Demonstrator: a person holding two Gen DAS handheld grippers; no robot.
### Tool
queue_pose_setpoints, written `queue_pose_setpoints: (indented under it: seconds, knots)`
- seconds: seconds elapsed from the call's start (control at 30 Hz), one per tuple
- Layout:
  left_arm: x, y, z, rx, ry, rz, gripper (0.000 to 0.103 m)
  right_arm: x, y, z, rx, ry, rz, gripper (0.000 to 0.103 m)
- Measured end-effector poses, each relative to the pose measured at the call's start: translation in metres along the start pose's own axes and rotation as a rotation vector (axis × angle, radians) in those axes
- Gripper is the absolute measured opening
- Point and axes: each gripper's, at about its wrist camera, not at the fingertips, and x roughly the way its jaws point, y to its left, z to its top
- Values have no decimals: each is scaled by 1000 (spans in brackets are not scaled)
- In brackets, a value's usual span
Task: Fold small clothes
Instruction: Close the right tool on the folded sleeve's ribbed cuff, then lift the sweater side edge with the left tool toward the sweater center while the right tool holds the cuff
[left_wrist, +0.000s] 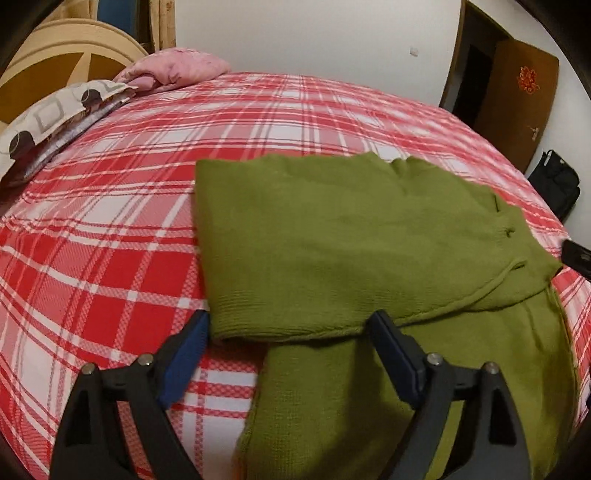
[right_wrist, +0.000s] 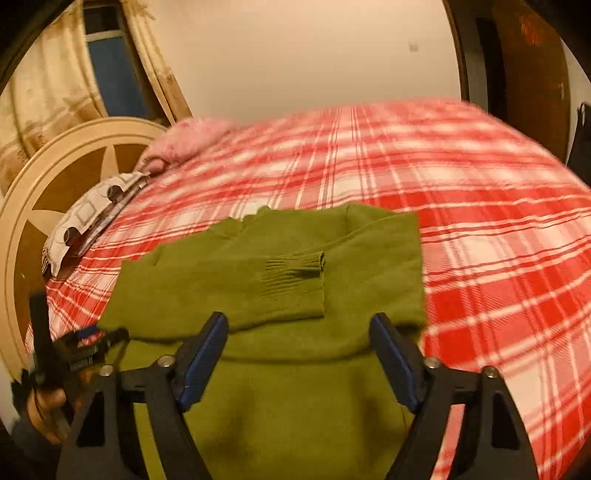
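A green sweater is laid on a bed covered in a red and white plaid sheet. The garment is partly folded: an upper layer is doubled over the lower body, and in the right wrist view a ribbed cuff is seen lying across the middle of the folded part.

Left gripper: the fingers are spread wide and nothing is held between them. The left finger is seen over bare sheet just beside the near left corner of the folded layer; the right finger is seen over the sweater, at the folded edge. Whether either finger touches the cloth cannot be told.

Right gripper: the fingers are likewise spread wide and empty. Both fingers are seen over the sweater, at the near edge of the folded layer, with the lower body of the garment between and below them. Contact with the cloth cannot be confirmed.

In the right wrist view the left gripper is seen at the sweater's left edge, with the hand that holds it below.

Pillows are noted at the headboard end, well apart from the sweater. A brown door is noted beyond the far side of the bed.
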Motion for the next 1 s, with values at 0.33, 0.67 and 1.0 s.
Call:
queue_pose_setpoints:
  seconds: [0.33,0.67,1.0]
  knots:
    - [-1,9,-4,-45,-7,-22,93,68,-1,7,32,125,-35,29]
    - [-8,24,-6,-125,-44,-77,98,42,22,11,-76,34,-81,8]
    - [-9,28,-7,-160,-54,-115,100,27,-8,14,-66,-4,-250,8]
